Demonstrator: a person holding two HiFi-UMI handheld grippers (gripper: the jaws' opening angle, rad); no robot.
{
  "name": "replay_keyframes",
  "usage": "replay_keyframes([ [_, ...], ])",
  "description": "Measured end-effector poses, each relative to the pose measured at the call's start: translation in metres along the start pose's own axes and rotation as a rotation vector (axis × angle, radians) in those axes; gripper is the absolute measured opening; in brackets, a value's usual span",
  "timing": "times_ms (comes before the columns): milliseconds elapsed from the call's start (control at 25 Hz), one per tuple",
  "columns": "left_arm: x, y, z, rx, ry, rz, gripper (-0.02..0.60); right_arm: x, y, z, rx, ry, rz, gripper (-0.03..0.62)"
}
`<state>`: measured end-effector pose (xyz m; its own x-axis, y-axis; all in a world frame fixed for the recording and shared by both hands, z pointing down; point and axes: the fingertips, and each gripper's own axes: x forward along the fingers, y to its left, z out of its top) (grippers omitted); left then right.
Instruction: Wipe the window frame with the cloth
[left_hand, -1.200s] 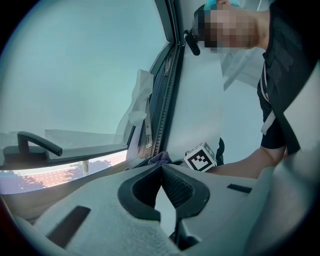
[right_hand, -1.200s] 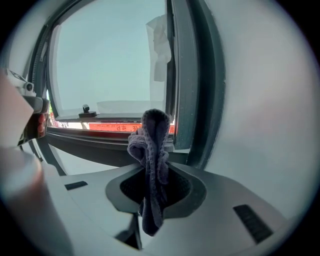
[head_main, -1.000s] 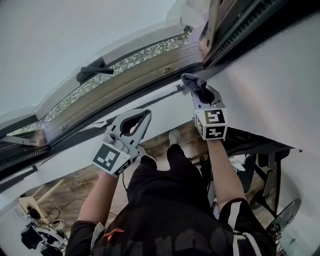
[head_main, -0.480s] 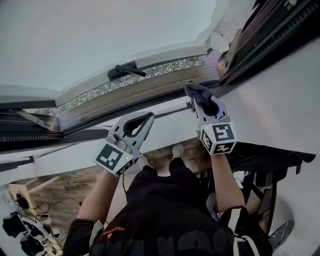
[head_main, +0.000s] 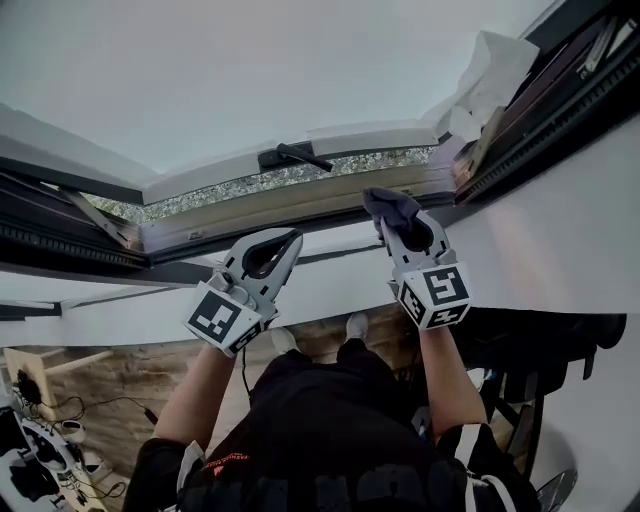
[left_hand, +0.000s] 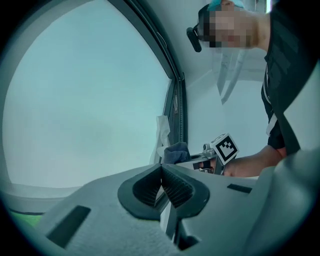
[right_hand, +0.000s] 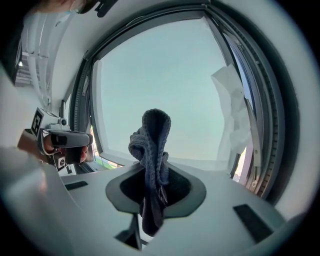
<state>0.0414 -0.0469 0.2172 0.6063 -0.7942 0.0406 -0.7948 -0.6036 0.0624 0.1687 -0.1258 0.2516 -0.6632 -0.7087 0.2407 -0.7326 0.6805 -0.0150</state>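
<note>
Our right gripper (head_main: 396, 216) pinches the cloth (head_main: 388, 203) by the frame (head_main: 255, 214); at its eight o'clock, our left gripper (head_main: 292, 238) sits pressed together.

No legible text, brand, number or sign is present. The marker cube (head_main: 222, 318) on the left gripper (head_main: 293, 238) and the marker cube (head_main: 437, 290) on the right gripper (head_main: 390, 220) carry black-and-white square patterns only. Reddish shirt print (head_main: 228, 462), near left, is too small to read.
</note>
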Motion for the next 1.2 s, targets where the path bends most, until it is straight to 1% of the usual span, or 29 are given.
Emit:
replay_keyframes([
  [200, -0.019, 0.015, 0.010, 0.001, -0.003, 0.061, 0.020, 0.004, 0.029, 0.025, -0.029, -0.032, 0.056, 0.061],
  [360, -0.031, 0.019, 0.020, -0.002, -0.037, 0.068, 0.020, 0.008, 0.049, 0.041, -0.039, -0.055, 0.098, 0.061],
  [640, -0.043, 0.025, 0.035, -0.009, -0.062, 0.083, 0.020, 0.012, 0.077, 0.061, -0.043, -0.089, 0.159, 0.061],
  [760, -0.047, 0.029, 0.038, -0.009, -0.069, 0.095, 0.020, 0.014, 0.084, 0.066, -0.049, -0.094, 0.177, 0.061],
  [880, -0.050, 0.035, 0.036, 0.015, -0.077, 0.105, 0.020, 0.018, 0.087, 0.070, -0.047, -0.100, 0.188, 0.061],
  [1040, -0.051, 0.039, 0.038, -0.005, -0.064, 0.114, 0.020, 0.023, 0.089, 0.072, -0.047, -0.103, 0.197, 0.061],
  [1200, -0.053, 0.043, 0.039, -0.001, -0.063, 0.118, 0.020, 0.027, 0.093, 0.072, -0.048, -0.102, 0.205, 0.061],
])
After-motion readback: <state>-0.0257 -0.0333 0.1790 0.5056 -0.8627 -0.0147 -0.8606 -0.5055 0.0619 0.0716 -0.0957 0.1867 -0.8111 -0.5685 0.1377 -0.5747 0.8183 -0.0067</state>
